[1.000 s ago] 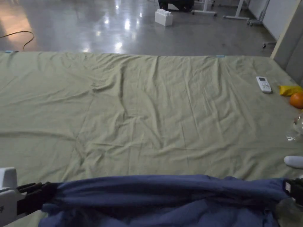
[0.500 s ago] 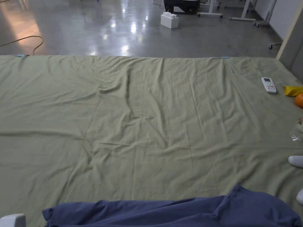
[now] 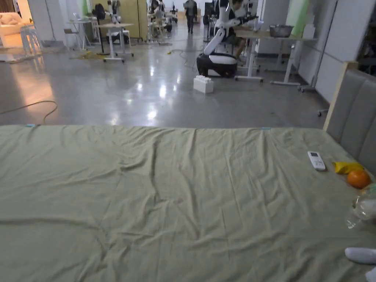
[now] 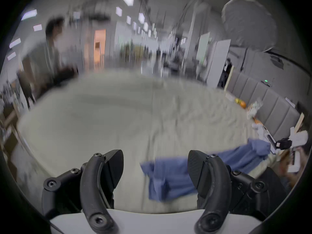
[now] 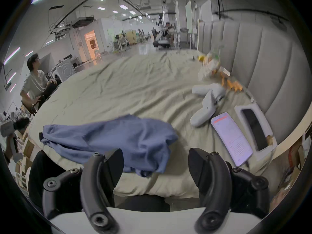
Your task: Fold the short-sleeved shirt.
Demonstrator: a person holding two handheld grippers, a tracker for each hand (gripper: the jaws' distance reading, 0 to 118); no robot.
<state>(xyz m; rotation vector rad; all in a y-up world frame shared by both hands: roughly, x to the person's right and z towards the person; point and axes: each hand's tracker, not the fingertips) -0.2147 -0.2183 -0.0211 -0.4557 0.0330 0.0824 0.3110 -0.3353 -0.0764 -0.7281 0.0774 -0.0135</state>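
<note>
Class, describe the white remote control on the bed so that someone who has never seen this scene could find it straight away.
Start at the wide bed under its green sheet and go to the side by the grey padded headboard. The remote control lies flat there, just before a yellow wrapper and an orange. It is the only slim white bar with a small screen.

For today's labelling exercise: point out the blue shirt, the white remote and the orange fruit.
blue shirt (image 5: 118, 136), right gripper view, middle of the bunched cloth.
white remote (image 3: 316, 161), head view, middle of its body.
orange fruit (image 3: 358, 179), head view, centre of its rounded surface.
</note>
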